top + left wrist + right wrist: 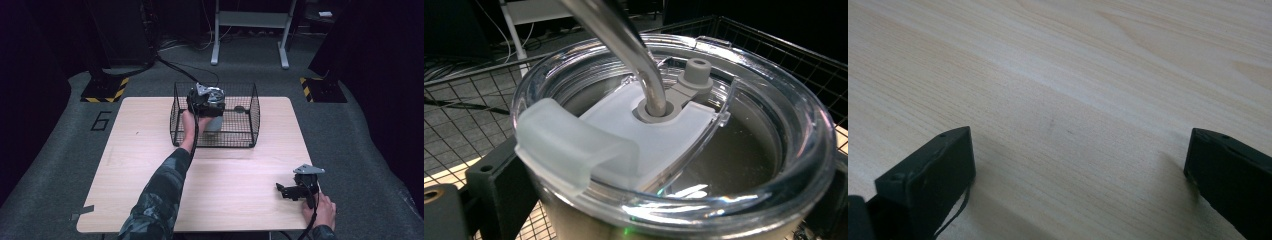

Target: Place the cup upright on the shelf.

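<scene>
A dark room with grey carpet [60, 165] was seen from above, with a pale metal frame [250, 30] at the back and yellow-and-black striped bases [105, 90] on either side. A light wooden desk [150, 150] was set in the middle. A black wire basket [250, 115] was placed at the desk's far edge, near its centre.

A camouflage-sleeved left forearm [160, 195] was stretched forward from the near edge, and the left gripper [205, 100] was held over the basket's left half. In the left gripper view, a steel tumbler [744, 150] with a clear lid [804, 135] and a bent metal straw [634, 45] was seen pressed close between the black jaws, which were closed against its sides, above the basket.

The right gripper [295, 190] was rested near the desk's near right corner, the hand [320, 210] behind it. In the right gripper view, its jaws were seen spread wide apart over bare wood [1073, 100], with nothing between them.
</scene>
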The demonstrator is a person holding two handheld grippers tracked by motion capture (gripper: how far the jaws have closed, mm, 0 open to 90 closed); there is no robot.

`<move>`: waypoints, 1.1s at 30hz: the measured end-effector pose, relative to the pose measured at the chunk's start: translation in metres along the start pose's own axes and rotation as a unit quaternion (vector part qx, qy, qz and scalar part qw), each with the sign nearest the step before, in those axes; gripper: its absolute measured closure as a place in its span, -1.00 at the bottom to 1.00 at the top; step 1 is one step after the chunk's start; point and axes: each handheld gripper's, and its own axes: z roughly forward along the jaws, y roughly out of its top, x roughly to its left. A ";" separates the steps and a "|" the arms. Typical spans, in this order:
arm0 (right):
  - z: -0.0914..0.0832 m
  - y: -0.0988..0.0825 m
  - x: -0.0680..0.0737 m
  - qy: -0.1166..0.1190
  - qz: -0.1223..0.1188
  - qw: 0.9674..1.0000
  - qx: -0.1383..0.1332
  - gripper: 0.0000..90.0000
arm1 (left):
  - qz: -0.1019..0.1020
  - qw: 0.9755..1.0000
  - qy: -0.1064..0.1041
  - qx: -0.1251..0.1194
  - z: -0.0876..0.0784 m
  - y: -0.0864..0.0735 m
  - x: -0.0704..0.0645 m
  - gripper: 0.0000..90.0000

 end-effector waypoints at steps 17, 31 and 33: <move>0.000 0.000 -0.001 0.002 -0.005 1.000 0.002 -1.00 | -0.006 1.000 0.007 0.008 0.007 -0.009 -0.003 -0.91; 0.000 0.000 -0.001 0.002 -0.005 1.000 0.002 -1.00 | 0.005 1.000 0.011 0.016 0.012 -0.017 -0.006 -0.91; 0.000 0.000 -0.001 0.002 -0.005 1.000 0.002 -1.00 | 0.002 1.000 0.012 0.013 0.012 -0.019 -0.006 -0.91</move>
